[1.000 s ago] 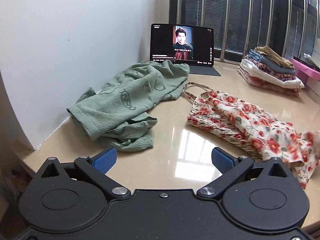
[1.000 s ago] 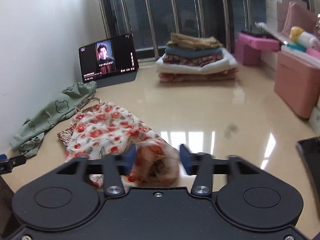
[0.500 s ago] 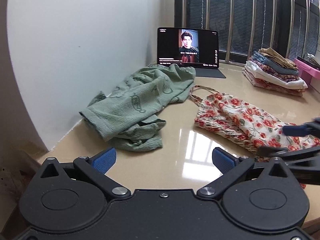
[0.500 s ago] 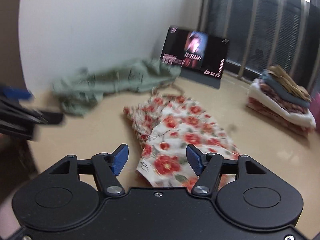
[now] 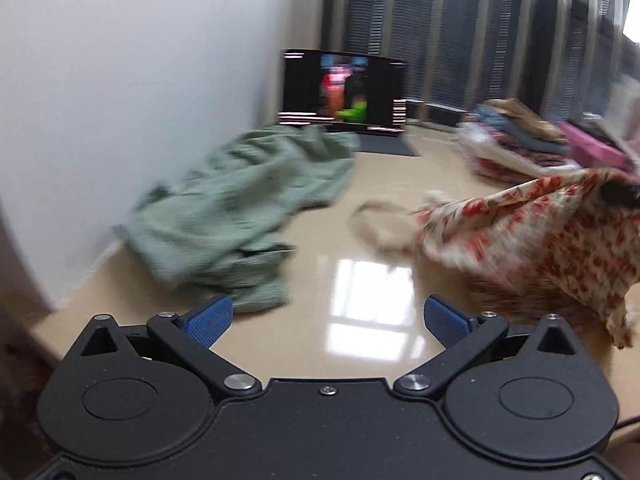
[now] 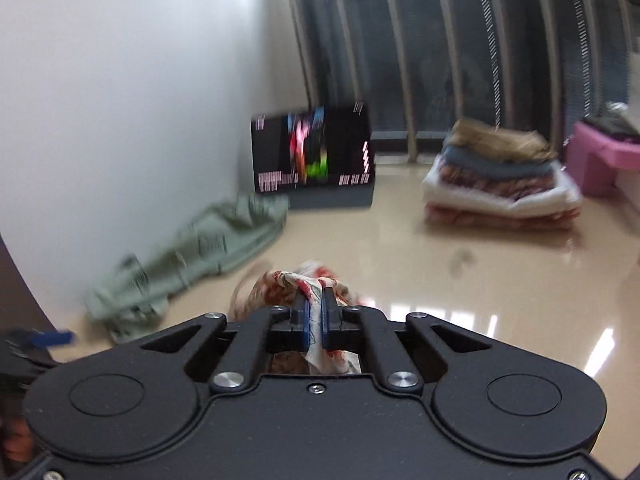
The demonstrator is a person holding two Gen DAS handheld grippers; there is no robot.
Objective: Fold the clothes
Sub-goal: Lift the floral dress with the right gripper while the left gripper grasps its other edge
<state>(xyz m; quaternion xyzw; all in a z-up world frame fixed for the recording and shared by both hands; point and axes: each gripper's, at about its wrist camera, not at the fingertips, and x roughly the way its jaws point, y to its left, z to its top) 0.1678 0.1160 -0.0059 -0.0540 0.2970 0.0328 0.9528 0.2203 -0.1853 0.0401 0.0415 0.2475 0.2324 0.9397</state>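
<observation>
Floral cotton, red on cream: the dress (image 5: 552, 232) is pinched at one edge between the pressed-together pads of the right gripper (image 6: 314, 320) and hangs lifted above the table (image 5: 360, 248); its far strap end trails on the surface toward the green garment (image 5: 240, 208). The left gripper (image 5: 326, 322) is spread wide, holding nothing; the dress lies to its right, with its long axis running from that strap up to the pinch. Judgement: the left gripper is nearer the free end and should take it.
</observation>
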